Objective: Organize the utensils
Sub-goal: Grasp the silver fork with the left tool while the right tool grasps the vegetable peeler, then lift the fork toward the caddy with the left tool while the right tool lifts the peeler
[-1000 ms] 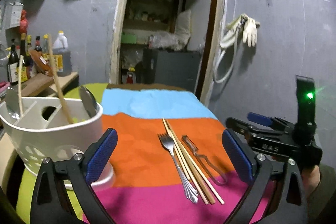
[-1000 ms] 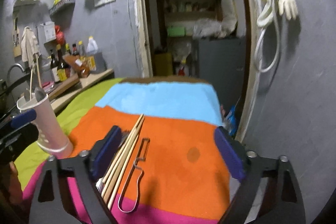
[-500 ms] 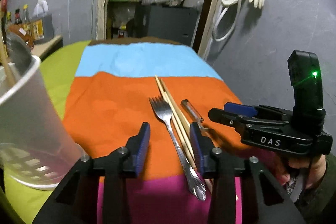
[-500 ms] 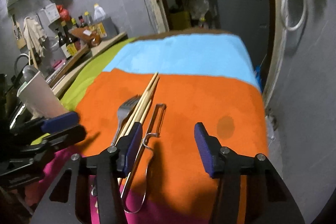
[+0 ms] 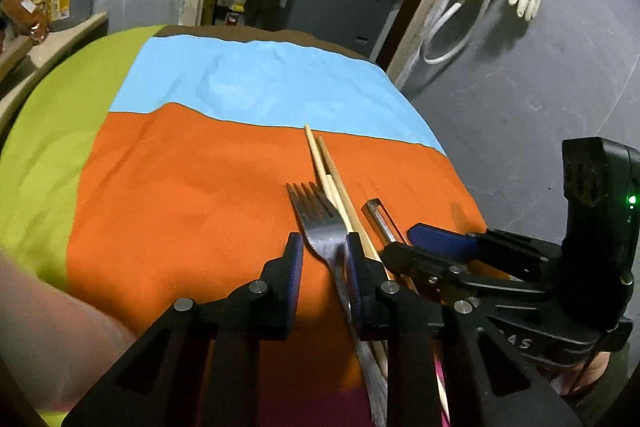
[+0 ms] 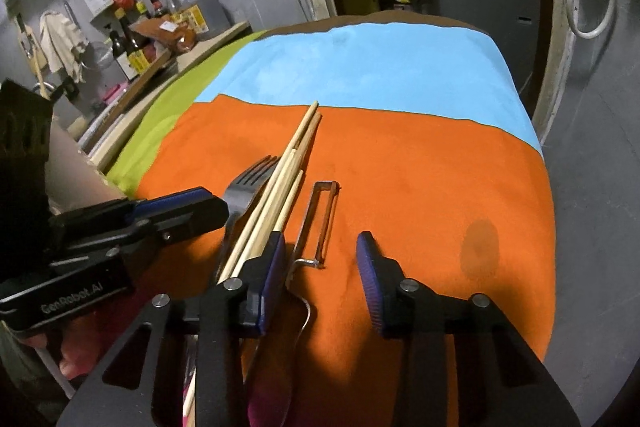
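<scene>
While lowered over the striped orange cloth (image 5: 192, 187), left gripper (image 5: 322, 255) just narrowed astride the steel fork (image 5: 320, 223), gap remaining; right gripper (image 6: 320, 263) just narrowed, open around the wire-handled metal peeler (image 6: 320, 215), beside pale wooden chopsticks (image 6: 288, 163).

The left hand-held gripper (image 5: 320, 251), jaws just closing, straddles the fork (image 5: 320, 223) neck, its right pad against it. Chopsticks (image 5: 332, 179) and peeler (image 5: 380, 219) lie just right.
</scene>
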